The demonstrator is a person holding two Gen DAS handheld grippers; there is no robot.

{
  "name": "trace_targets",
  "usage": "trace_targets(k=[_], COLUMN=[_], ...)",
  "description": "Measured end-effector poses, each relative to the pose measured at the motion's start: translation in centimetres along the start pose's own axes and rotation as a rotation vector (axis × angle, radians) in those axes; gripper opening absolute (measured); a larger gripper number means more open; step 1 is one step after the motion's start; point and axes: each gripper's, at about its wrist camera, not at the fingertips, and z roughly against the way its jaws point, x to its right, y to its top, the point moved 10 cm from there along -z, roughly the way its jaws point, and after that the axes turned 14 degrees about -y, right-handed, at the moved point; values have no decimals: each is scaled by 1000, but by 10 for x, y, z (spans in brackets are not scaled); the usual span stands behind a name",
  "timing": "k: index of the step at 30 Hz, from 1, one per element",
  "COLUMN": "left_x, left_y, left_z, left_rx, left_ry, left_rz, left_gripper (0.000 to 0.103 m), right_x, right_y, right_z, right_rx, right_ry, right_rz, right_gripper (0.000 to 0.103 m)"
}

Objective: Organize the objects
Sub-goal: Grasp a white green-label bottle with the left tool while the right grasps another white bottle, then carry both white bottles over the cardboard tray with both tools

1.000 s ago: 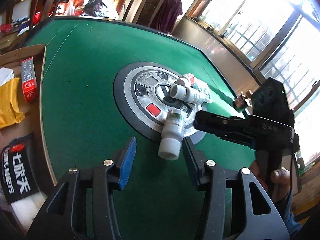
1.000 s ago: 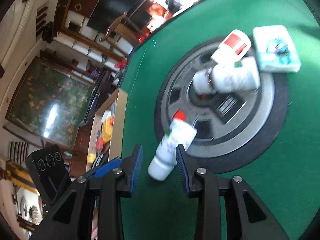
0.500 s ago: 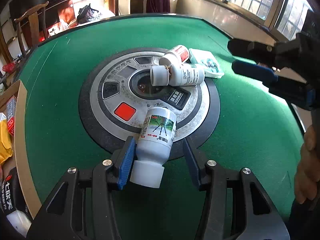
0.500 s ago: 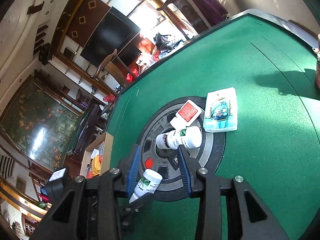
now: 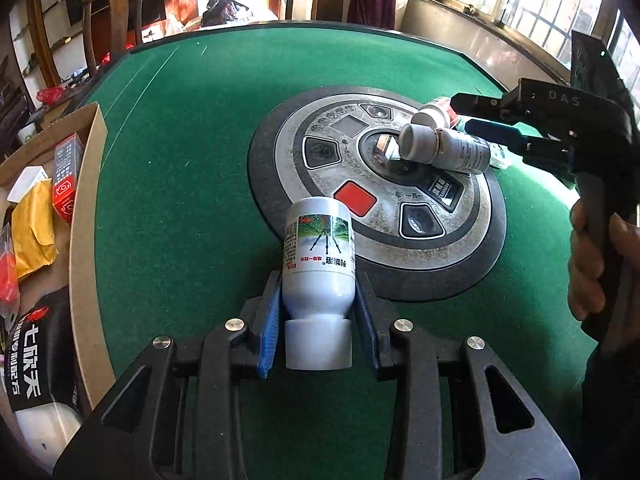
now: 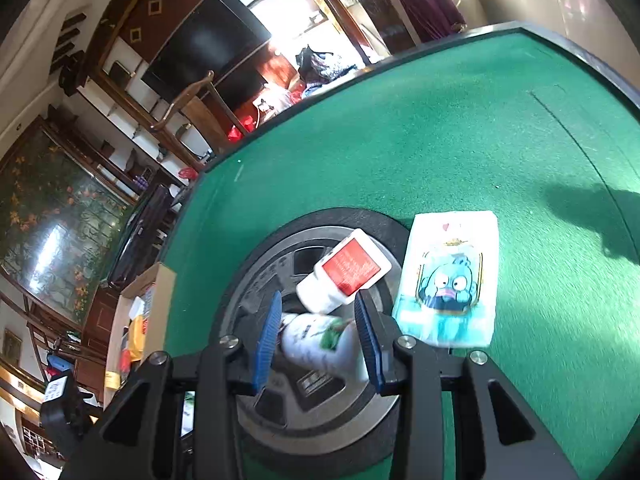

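Three white bottles on green surface (image 5: 192, 128). One bottle (image 5: 318, 268) gripped at shoulder by left tongs (image 5: 318, 312), jaws just closed, cap toward camera. Two bottles (image 6: 340, 276) on round panel; right tongs (image 6: 318, 332) open, straddling nearer one, likely next pick. Cardboard box (image 5: 86, 184) near left edge, probable destination.

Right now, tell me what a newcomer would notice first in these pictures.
First, the white bottle clamped between the left gripper's blue pads, low on the green table. Next, the round control panel at the table's middle, where two more bottles lie on their sides, the right gripper poised around one of them. Beside the panel lies a tissue pack with a blue cartoon fish.
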Motion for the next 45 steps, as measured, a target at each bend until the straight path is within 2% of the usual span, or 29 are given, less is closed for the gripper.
trace_targets(k=[3,6,9,12,14,15,16,20,26,32,45], left_x=[-2,1,0,0,1,2,2,-2,4,1,-33], left_y=[-1,0,1,3,4,4,4,6,16,25,40], left_z=[0,0,1,-1,-2,-2,-2,2,20,37,96], left_rx=[-2,-2,2,10,19,21,25,38,107,156,300], left_ry=[2,2,3,13,28,35,35,-21,-24,-14,90], left_rz=[-8,-11,-10,-19,-35,-43,-44,8,-6,-12,9], left_gripper=[34,34,34,34,34,34,34,33,33,33,34], right_x=[-5,-20,-28,-30,-33,-35,-37,-48,-68,-75,-106], right_y=[-14,-31,-37,-45,-47,-47,-50,-58,-52,-53,-65], right_z=[-3,0,0,-8,-8,-8,-9,-4,24,32,35], right_rx=[-63,-88,-66,-61,-27,-20,-19,8,75,75,65], right_ry=[51,44,-35,-116,-154,-161,-173,-204,-143,-104,-65], right_rz=[32,134,210,263,303,318,335,386,371,362,373], right_gripper=[39,45,49,49,49,44,35,34,34,34,34])
